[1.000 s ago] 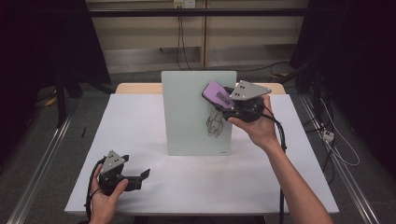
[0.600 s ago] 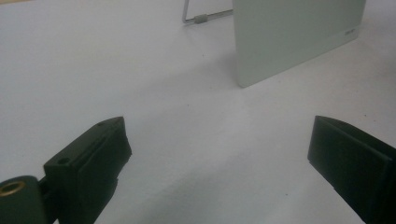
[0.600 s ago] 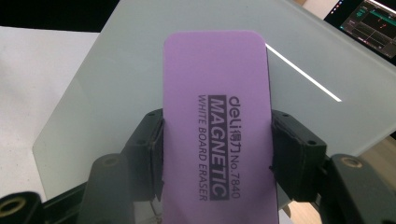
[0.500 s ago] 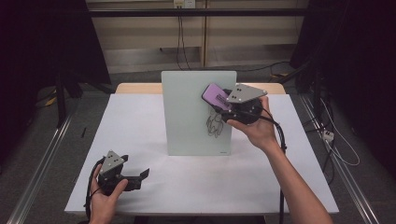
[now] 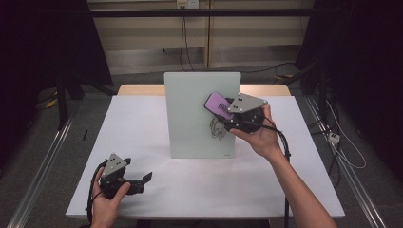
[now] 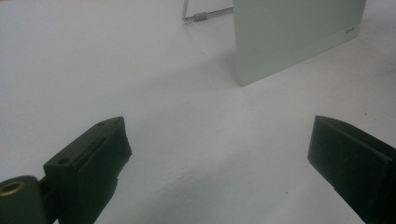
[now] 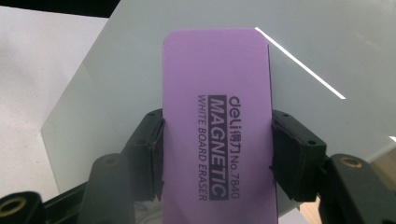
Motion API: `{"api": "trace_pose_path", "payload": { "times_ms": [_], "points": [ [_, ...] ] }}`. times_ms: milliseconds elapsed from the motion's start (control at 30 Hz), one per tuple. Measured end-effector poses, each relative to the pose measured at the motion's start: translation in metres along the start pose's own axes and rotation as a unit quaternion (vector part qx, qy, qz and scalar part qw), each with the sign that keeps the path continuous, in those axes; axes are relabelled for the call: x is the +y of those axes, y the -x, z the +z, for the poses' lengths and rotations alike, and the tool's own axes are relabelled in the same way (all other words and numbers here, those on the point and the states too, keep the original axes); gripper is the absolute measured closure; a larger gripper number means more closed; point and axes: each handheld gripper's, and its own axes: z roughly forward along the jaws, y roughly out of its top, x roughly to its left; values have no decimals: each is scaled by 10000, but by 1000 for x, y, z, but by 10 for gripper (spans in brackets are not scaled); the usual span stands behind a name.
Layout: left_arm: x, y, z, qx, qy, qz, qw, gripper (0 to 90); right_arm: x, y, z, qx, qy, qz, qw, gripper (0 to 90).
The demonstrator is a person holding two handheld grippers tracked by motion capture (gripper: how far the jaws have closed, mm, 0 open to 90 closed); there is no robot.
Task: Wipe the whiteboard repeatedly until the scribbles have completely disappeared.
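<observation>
Right tongs (image 7: 217,154) are clamped on the long sides of the flat purple rectangular whiteboard eraser with rounded corners (image 7: 217,116), which is held against the upper right part of the pale glass-like upright board (image 5: 195,109), just above a dark scribble (image 5: 217,128). To wipe well, I think the felt face should stay flat on the board, with even pressure, and go down over the scribble in overlapping strokes; too much push could tip the board on its thin wire stand (image 6: 205,15). The board looks smooth and glossy and the eraser top matte. Left tongs (image 6: 217,154) rest wide open with nothing between them, low over the white bench (image 5: 142,118), well apart from the board.
</observation>
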Motion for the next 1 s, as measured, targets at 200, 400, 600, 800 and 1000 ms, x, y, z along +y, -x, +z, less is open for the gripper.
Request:
{"api": "trace_pose_path", "payload": {
  "times_ms": [200,400,600,800,1000],
  "points": [
    [0,0,0,16,-11,-1,10000,52,-8,-8,3,93,-34,4,10000,416],
    [0,0,0,13,-7,-2,10000,52,-17,-16,5,202,-80,-3,9998,417],
    [0,0,0,30,-2,3,10000,52,-23,-22,7,284,-152,5,9995,417],
    [0,0,0,18,3,-6,10000,52,-29,-30,12,425,-254,6,9988,417],
    [0,-1,0,17,-19,4,10000,51,-25,-28,9,341,-251,-22,9991,417]
  ]
}}
